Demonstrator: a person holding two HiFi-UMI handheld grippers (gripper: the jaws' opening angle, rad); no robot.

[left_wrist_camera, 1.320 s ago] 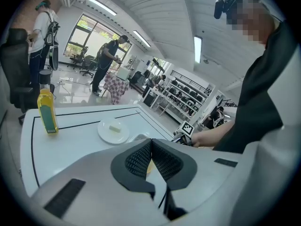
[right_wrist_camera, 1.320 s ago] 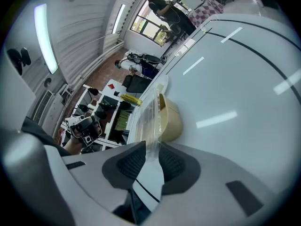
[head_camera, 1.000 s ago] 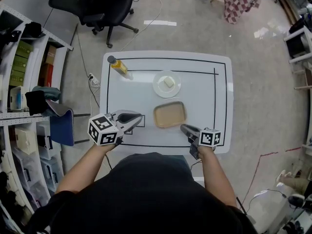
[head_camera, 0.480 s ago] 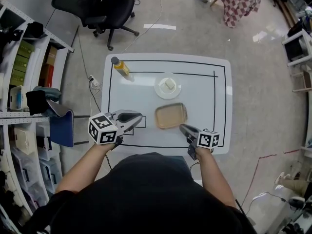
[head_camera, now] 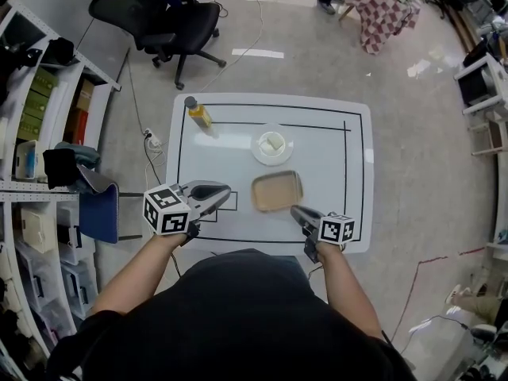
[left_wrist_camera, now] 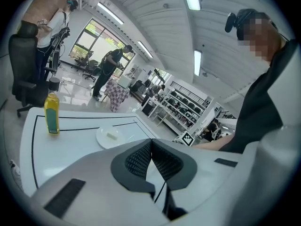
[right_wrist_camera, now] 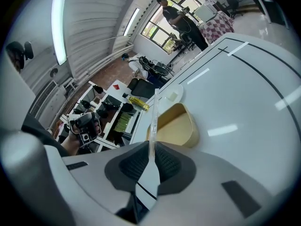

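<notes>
My left gripper (head_camera: pixel 225 190) (left_wrist_camera: pixel 151 142) hovers over the white table's (head_camera: pixel 333 157) front left, jaws shut with nothing between them. My right gripper (head_camera: pixel 294 210) (right_wrist_camera: pixel 152 147) is at the front right, shut on a thin clear plastic strip (right_wrist_camera: pixel 153 117) that sticks out past its jaws. Just beyond that strip sits a shallow tan tray (head_camera: pixel 277 190) (right_wrist_camera: pixel 176 124), empty. Farther back stands a white plate (head_camera: pixel 271 144) (left_wrist_camera: pixel 113 137) with a small pale block (left_wrist_camera: pixel 112 134) on it. A bottle of yellow oil (head_camera: pixel 196 113) (left_wrist_camera: pixel 51 118) stands at the far left corner.
A black line frames the table top (head_camera: pixel 346 181). A black office chair (head_camera: pixel 171 10) stands beyond the table; shelves (head_camera: pixel 32 94) and a blue seat (head_camera: pixel 99 213) line the left side. People (left_wrist_camera: pixel 107 69) stand far off near the windows.
My right gripper has tilted, so the tan tray and plate show more fully beyond the strip. The left gripper sits slightly farther from the bottle. Both stay shut.
</notes>
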